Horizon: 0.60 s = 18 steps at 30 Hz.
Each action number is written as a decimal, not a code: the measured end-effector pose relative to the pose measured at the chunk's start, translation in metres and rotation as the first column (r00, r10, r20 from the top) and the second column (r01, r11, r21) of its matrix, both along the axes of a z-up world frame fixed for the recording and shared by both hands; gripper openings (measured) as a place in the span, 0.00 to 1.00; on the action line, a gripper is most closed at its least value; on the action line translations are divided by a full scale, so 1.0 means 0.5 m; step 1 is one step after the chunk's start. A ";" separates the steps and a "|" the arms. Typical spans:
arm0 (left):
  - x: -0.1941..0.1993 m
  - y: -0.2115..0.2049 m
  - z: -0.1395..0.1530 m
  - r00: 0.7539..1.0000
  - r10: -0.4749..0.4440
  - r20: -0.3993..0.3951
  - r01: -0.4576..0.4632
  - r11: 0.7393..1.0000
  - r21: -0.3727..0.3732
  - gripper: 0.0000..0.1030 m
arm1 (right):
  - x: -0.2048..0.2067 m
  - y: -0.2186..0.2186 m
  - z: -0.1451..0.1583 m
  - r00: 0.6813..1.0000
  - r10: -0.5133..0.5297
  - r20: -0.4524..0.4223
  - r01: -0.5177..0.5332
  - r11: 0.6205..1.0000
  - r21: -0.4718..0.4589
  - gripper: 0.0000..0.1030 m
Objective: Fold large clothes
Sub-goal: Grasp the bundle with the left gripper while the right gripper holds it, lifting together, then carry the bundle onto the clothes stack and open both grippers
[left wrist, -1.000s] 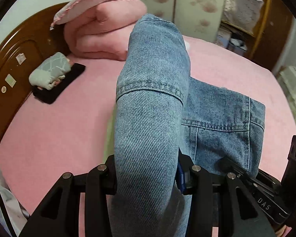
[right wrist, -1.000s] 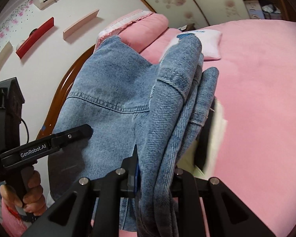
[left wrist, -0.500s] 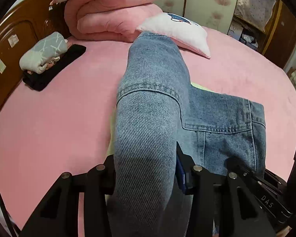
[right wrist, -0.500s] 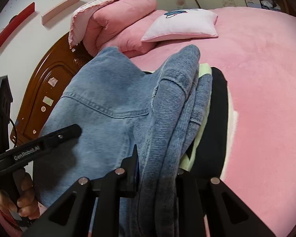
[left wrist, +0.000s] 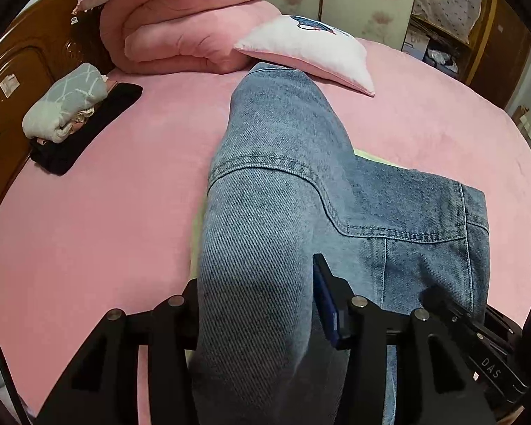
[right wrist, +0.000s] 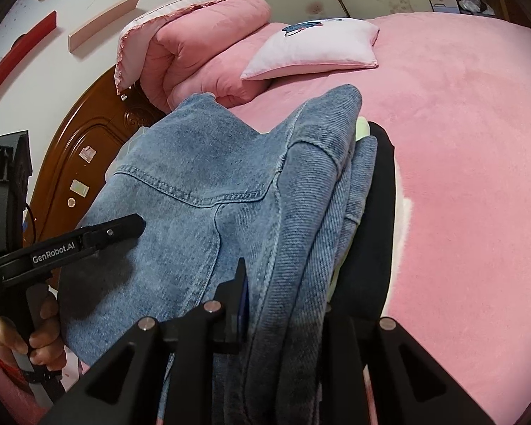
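Observation:
A folded blue denim jacket (left wrist: 283,177) lies on the pink bed (left wrist: 106,230), on top of a pile of folded clothes showing pale green, black (right wrist: 371,219) and white edges. My left gripper (left wrist: 256,283) has a thick denim fold filling the space between its fingers; its jaws are opening and the pads still touch the cloth. My right gripper (right wrist: 283,290) is shut on several layers of the jacket (right wrist: 194,184) at its other end. A hand (right wrist: 35,340) holds the left gripper's handle at the lower left of the right wrist view.
A folded pink quilt (left wrist: 180,24) and a white pillow (left wrist: 308,53) lie at the head of the bed. A grey folded item (left wrist: 63,102) sits on black cloth (left wrist: 85,131) by the wooden headboard (right wrist: 88,148). Shelves stand at the far right (left wrist: 442,17).
Both grippers came down with the jacket, which hung higher before and now rests on the pile. The pillow and quilt show more fully above it.

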State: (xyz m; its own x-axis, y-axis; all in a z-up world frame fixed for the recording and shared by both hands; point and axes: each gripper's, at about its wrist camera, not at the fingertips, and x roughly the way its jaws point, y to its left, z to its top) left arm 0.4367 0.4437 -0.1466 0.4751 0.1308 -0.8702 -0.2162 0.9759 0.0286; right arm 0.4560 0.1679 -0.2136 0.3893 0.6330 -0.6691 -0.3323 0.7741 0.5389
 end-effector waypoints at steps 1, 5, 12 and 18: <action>-0.001 0.001 -0.002 1.000 -0.001 0.004 0.001 1.000 0.000 0.46 | 0.000 0.001 0.001 1.000 0.000 0.002 0.000 1.000 -0.002 0.17; -0.005 0.003 -0.006 1.000 -0.001 0.012 0.001 1.000 0.002 0.46 | -0.005 0.004 0.001 1.000 -0.003 0.009 0.003 1.000 -0.015 0.18; -0.018 -0.002 0.008 1.000 0.016 0.015 -0.016 1.000 0.020 0.54 | -0.020 0.008 0.021 0.999 -0.038 -0.001 0.038 0.995 -0.094 0.29; -0.062 -0.043 0.075 0.996 0.046 0.074 -0.058 0.984 0.170 0.78 | -0.084 -0.025 0.068 0.996 -0.033 0.089 0.050 0.978 -0.204 0.43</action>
